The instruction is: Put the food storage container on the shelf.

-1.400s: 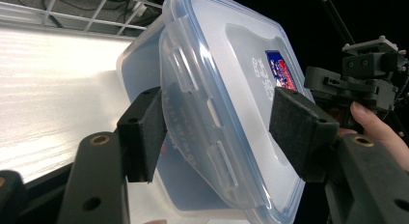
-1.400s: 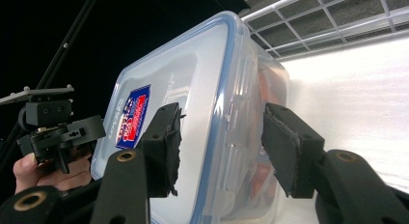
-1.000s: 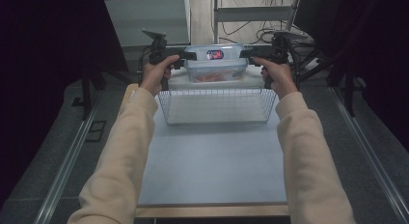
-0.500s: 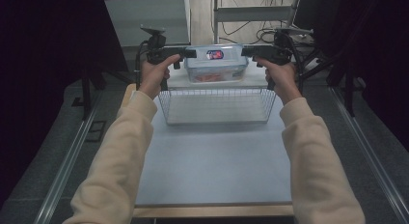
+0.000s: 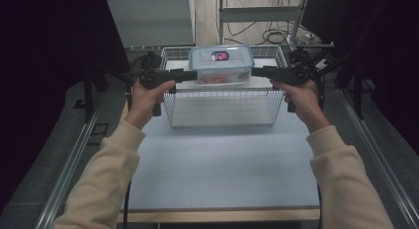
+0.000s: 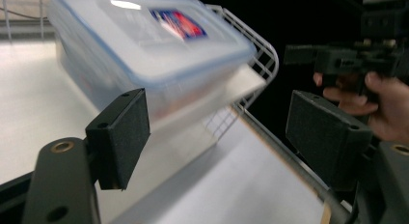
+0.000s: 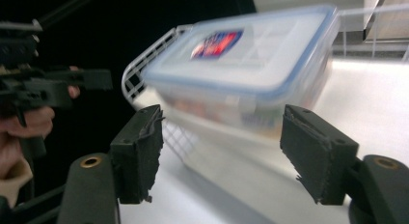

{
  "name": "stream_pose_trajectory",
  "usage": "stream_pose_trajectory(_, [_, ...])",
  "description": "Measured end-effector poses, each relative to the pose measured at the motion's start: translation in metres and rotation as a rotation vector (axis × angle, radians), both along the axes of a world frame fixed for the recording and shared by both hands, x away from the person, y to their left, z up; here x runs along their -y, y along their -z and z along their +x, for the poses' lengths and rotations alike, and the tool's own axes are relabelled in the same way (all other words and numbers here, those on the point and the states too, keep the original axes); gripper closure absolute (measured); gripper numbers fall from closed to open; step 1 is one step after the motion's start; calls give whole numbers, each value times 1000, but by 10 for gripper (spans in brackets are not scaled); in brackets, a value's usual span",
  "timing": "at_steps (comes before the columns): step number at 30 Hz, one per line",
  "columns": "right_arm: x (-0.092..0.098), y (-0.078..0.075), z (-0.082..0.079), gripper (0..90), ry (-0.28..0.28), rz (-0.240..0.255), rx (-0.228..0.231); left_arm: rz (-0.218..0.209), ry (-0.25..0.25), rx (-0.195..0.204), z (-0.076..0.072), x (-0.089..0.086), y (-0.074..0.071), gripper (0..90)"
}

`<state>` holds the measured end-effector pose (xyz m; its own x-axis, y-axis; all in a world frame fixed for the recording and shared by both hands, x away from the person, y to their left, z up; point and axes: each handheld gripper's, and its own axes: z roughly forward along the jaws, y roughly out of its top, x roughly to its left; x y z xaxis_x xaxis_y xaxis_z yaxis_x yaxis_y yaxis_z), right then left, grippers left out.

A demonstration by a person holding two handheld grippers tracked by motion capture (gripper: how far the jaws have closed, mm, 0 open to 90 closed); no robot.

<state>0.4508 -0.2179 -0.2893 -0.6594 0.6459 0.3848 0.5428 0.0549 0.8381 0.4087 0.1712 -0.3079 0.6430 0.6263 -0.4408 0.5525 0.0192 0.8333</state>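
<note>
Both the left gripper [image 5: 190, 75] and the right gripper [image 5: 257, 71] have just spread their jaws and let go of the clear plastic food box [image 5: 221, 64], which now sits in the wire basket [image 5: 222, 108], so the drop-off looks done.

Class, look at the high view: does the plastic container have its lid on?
Yes, a clear blue-rimmed lid with a label covers the plastic container at the far end of the wire basket.

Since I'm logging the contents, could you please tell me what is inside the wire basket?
One clear plastic box with a blue-rimmed lid sits in the wire basket. Something reddish shows through its wall, too blurred to identify.
</note>
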Motion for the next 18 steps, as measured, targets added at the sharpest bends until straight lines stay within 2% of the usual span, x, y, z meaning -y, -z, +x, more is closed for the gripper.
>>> stream_pose_trajectory(1, [3, 7, -12, 295, -27, -28, 32, -4, 27, 4, -14, -2, 7, 229])
stream_pose_trajectory(2, [3, 7, -12, 295, -27, -28, 32, -4, 27, 4, -14, -2, 7, 229])
stream_pose_trajectory(3, [7, 14, -23, 274, -35, -43, 46, -6, 32, 6, -27, -3, 16, 229])
stream_pose_trajectory(4, [7, 14, -23, 274, -35, -43, 46, -6, 32, 6, -27, -3, 16, 228])
stream_pose_trajectory(5, [10, 24, -33, 267, -59, -49, 50, 8, 35, 16, -40, -4, 25, 226])
stream_pose_trajectory(6, [11, 29, -39, 265, -64, -50, 58, 8, 35, 16, -40, -4, 25, 226])
stream_pose_trajectory(7, [12, 34, -45, 261, -75, -53, 65, 21, 30, 28, -54, -5, 36, 226])
stream_pose_trajectory(8, [12, 34, -45, 261, -75, -53, 65, 21, 30, 28, -54, -5, 36, 225])
stream_pose_trajectory(10, [15, 45, -57, 244, -98, -60, 75, 39, 37, 38, -66, -6, 48, 223])
stream_pose_trajectory(11, [17, 57, -70, 227, -103, -72, 99, 46, 39, 41, -72, -6, 54, 220])
stream_pose_trajectory(12, [17, 57, -70, 227, -103, -72, 99, 49, 47, 39, -77, -6, 61, 220])
stream_pose_trajectory(13, [19, 70, -81, 216, -117, -71, 102, 42, 58, 28, -81, -5, 69, 217])
stream_pose_trajectory(14, [21, 77, -87, 214, -124, -68, 100, 43, 65, 21, -86, -6, 76, 214])
stream_pose_trajectory(15, [22, 85, -92, 208, -132, -72, 99, 58, 69, 18, -95, -6, 90, 214])
stream_pose_trajectory(16, [22, 85, -92, 208, -132, -72, 99, 58, 69, 18, -95, -6, 90, 214])
stream_pose_trajectory(17, [24, 101, -103, 206, -139, -83, 101, 76, 67, 13, -104, -5, 104, 214])
stream_pose_trajectory(18, [25, 109, -108, 203, -140, -97, 101, 76, 67, 13, -104, -5, 104, 213])
